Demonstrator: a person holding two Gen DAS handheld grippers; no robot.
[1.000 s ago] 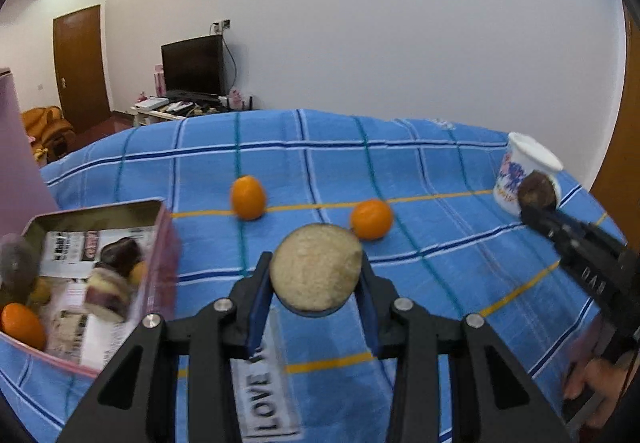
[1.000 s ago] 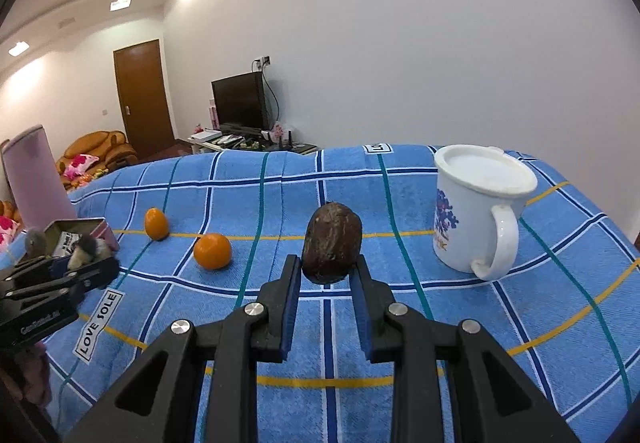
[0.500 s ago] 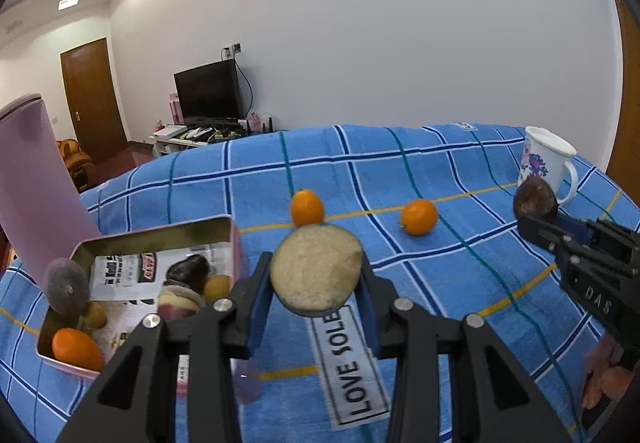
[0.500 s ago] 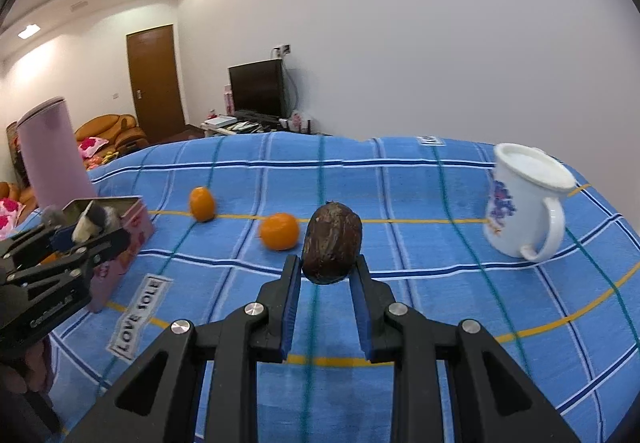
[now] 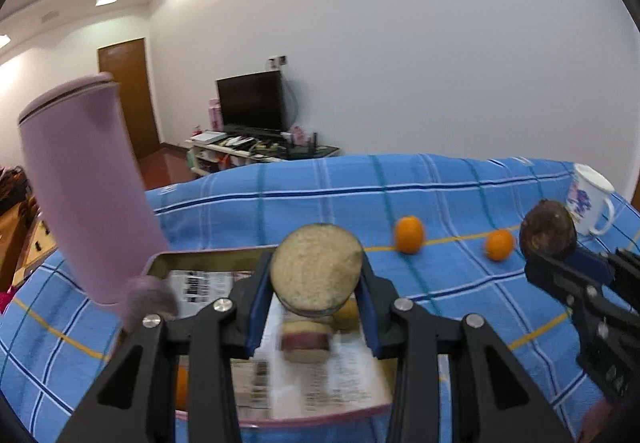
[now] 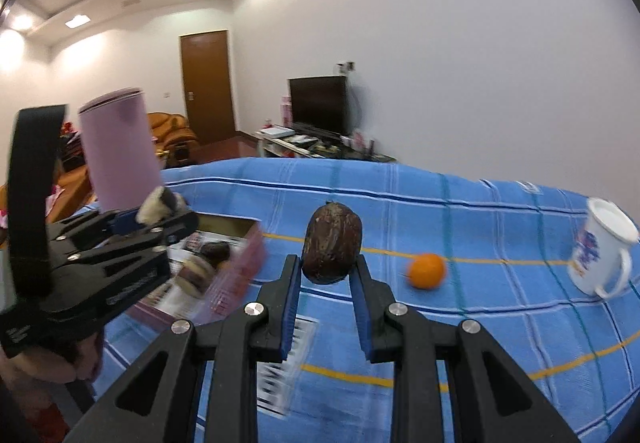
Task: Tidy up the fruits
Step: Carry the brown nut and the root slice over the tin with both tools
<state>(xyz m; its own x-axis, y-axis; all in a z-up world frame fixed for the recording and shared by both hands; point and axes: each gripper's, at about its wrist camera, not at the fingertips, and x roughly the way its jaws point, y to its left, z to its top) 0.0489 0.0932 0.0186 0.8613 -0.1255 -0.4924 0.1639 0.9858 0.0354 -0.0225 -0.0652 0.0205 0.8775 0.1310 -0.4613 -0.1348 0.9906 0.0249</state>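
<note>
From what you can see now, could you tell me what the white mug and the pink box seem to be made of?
White mug with blue print: probably enamelled metal, given its thin rolled rim and glossy surface. Pink rectangular box: likely tin, with a thin wall and dull brassy inside.

From my left wrist camera, the left gripper (image 5: 316, 297) and the round cut fruit (image 5: 316, 271) clamped in it hide the middle of the tin box (image 5: 208, 257). The fruit pieces (image 5: 306, 335) inside are smeared by motion; I cannot tell what they are. A pink cylinder (image 5: 86, 187) is blurred too. From my right wrist camera, the white mug (image 6: 602, 249) and the cloth label (image 6: 286, 359) are blurred, its print unreadable.
</note>
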